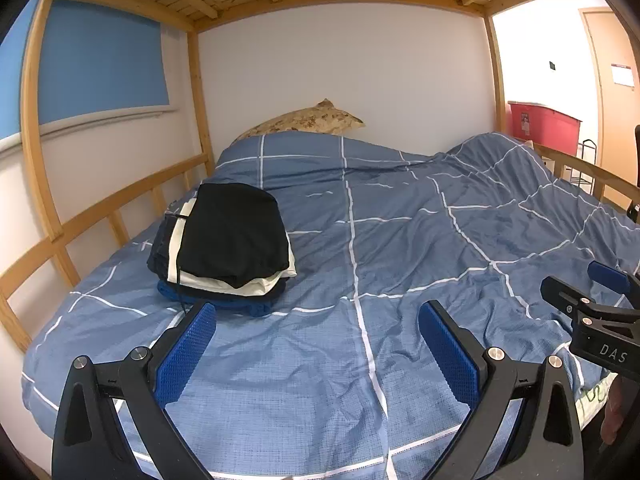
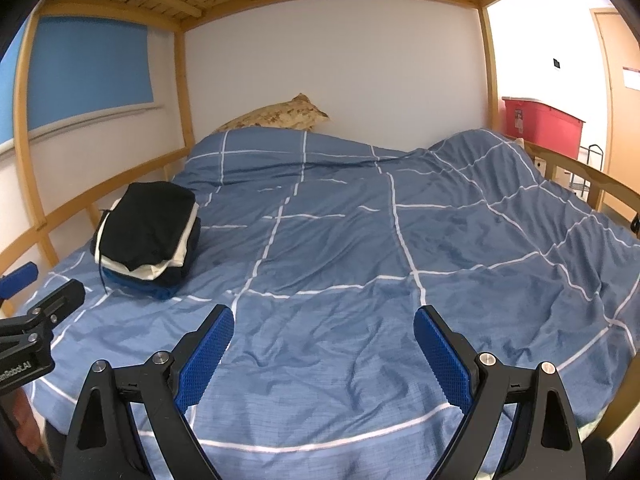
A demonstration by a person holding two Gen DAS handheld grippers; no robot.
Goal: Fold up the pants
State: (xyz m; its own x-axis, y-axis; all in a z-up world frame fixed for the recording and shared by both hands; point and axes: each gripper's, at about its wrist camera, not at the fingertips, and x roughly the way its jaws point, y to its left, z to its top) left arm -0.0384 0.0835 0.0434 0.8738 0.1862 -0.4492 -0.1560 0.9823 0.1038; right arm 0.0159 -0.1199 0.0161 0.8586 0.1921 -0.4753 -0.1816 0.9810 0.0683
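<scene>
Even, soft indoor light; brightest glare at the doorway [image 1: 560, 60] on the right; fisheye bends edges, corners dark, focus sharp.

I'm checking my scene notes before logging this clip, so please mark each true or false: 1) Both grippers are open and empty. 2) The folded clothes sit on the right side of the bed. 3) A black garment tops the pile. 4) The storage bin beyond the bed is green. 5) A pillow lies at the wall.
1) True: the left gripper and right gripper hold nothing.
2) False: the pile of clothes sits on the left side of the bed, by the rail.
3) True.
4) False: the bin is red.
5) True: the pillow.
</scene>
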